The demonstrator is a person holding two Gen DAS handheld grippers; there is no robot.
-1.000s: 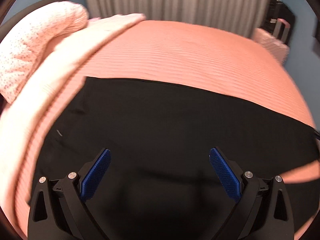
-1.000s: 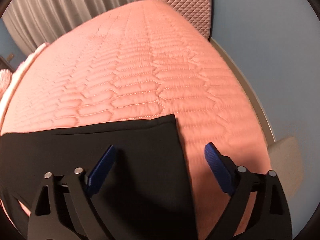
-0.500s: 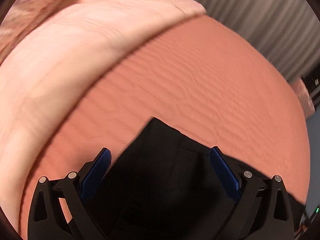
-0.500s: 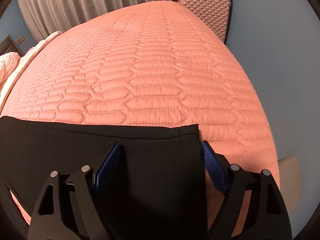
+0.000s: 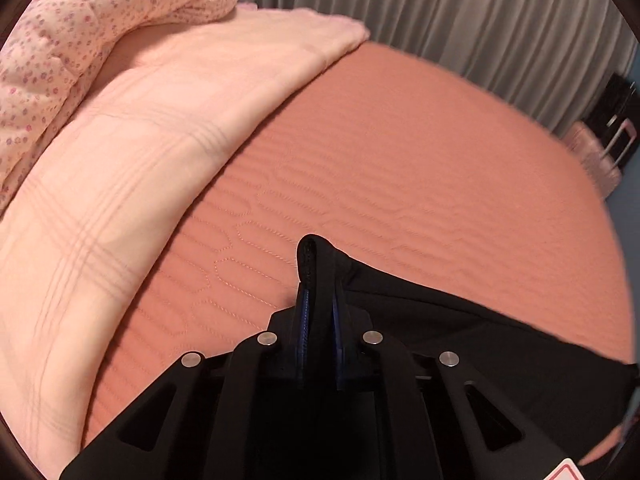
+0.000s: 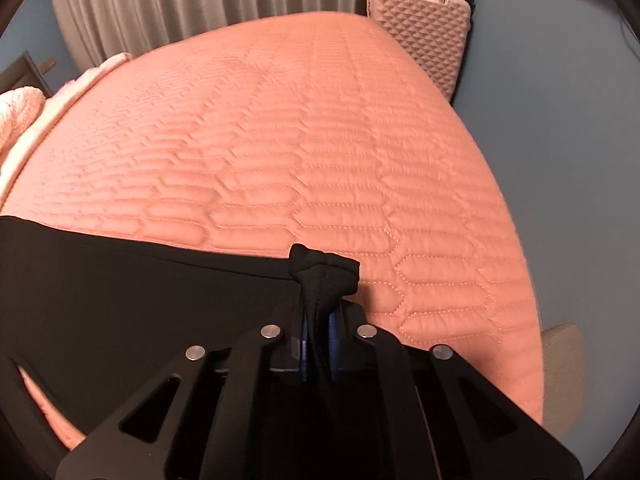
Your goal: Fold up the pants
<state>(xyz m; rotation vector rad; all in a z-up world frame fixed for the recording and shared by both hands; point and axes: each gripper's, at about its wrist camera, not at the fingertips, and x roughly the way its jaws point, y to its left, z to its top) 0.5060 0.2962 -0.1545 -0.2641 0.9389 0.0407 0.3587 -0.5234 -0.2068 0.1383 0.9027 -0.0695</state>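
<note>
Both corners pinched! The left gripper [image 5: 319,320] clamps a bunched corner of the black pants [image 5: 460,320], the right gripper [image 6: 318,332] nips another. Pants lie flat on the quilted bedspread [image 6: 300,140], spreading toward seven o'clock; folding's barely begun.

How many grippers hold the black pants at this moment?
2. The left gripper is shut on one bunched corner of the black pants. The right gripper is shut on the corner at the other end, above the quilted bed cover.

Matt black cloth pants [image 5: 460,320], quilted stitched salmon bedspread [image 6: 320,140], hard pink suitcase [image 6: 424,36] with faceted shell.
</note>
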